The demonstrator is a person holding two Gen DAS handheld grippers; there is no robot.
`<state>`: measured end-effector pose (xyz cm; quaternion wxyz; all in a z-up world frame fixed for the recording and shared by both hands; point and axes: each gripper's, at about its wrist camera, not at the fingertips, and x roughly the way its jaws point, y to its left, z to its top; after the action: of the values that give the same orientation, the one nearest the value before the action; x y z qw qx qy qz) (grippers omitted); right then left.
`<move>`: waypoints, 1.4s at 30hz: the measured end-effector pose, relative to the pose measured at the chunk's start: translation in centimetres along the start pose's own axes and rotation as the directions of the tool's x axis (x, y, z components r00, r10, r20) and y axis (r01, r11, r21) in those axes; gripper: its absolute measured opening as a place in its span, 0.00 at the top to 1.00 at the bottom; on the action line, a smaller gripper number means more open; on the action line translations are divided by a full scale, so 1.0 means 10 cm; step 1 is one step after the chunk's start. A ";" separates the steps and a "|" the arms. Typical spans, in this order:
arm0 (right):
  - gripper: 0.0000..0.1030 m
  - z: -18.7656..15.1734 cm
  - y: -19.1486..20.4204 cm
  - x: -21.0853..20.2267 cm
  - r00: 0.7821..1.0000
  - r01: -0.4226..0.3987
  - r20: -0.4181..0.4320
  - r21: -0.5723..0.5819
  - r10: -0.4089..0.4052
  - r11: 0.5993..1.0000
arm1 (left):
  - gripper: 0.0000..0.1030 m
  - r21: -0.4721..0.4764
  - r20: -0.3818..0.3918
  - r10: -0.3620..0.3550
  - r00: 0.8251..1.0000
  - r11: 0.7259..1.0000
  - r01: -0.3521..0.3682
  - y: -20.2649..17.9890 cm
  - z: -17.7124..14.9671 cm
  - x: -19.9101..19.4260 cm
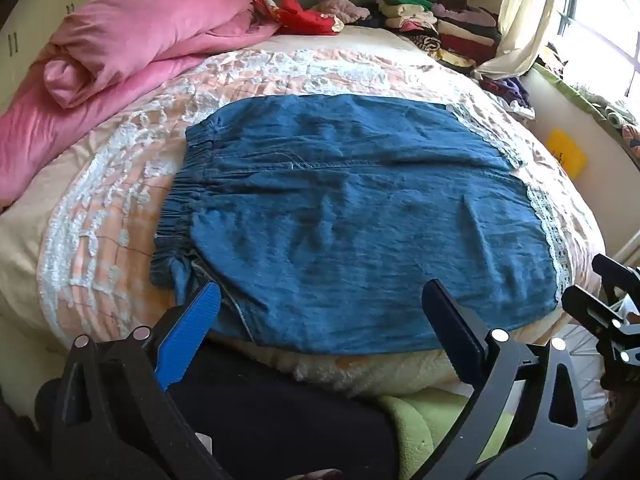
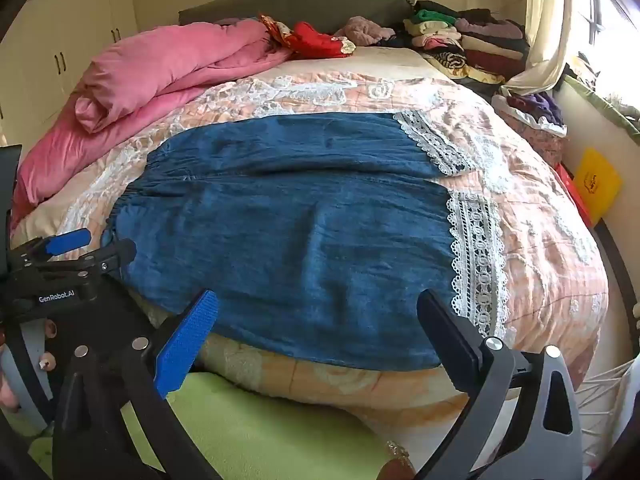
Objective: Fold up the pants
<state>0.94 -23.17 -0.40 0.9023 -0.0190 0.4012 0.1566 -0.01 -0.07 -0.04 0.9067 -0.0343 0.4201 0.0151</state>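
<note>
Hung wide apart and empty above the near edge of the pants, left gripper and right gripper, best clamped at waistband and lace hem together.

The left gripper is tilting down toward the near edge of the pants, with its jaws standing wide apart and nothing between them; its fingers are hanging just short of that edge. The right gripper is tilting down the same way beside it, nearer the lace-trimmed leg ends, jaws likewise spread wide and holding nothing. In the right wrist view, fingertips of the person's hand are showing behind the left gripper's body.
</note>
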 end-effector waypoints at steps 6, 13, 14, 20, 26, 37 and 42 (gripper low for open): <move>0.04 0.00 0.04 -0.01 1.000 -0.002 0.005 -0.013 0.002 1.000 | 0.08 -0.005 -0.011 -0.016 1.000 1.000 0.016 -0.02 0.00 0.00; 0.04 -0.02 0.07 -0.02 1.000 0.012 0.004 -0.027 -0.012 1.000 | 0.08 -0.013 -0.012 -0.019 1.000 1.000 0.019 0.01 0.00 -0.01; 0.04 -0.02 0.07 -0.02 1.000 0.014 0.003 -0.028 -0.014 1.000 | 0.08 -0.013 -0.012 -0.019 1.000 1.000 0.019 0.01 0.00 -0.01; 0.04 -0.02 0.06 -0.02 1.000 0.015 0.003 -0.032 -0.015 0.999 | 0.08 -0.010 -0.011 -0.015 1.000 1.000 0.015 0.00 -0.01 -0.02; 0.04 -0.03 0.08 0.00 1.000 0.015 0.000 -0.031 -0.015 0.999 | 0.08 -0.010 -0.010 -0.014 1.000 1.000 0.014 0.00 -0.01 -0.03; 0.04 -0.03 0.08 0.00 1.000 0.016 -0.002 -0.031 -0.016 0.999 | 0.08 -0.010 -0.009 -0.010 1.000 1.000 0.010 0.02 0.00 -0.05; 0.04 -0.03 0.08 0.00 1.000 0.015 -0.003 -0.033 -0.015 0.999 | 0.08 -0.009 -0.009 -0.012 1.000 1.000 0.012 0.03 0.00 -0.08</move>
<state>0.52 -22.46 -0.55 0.9024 -0.0371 0.3999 0.1563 -0.50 0.24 0.53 0.9047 -0.0409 0.4239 0.0116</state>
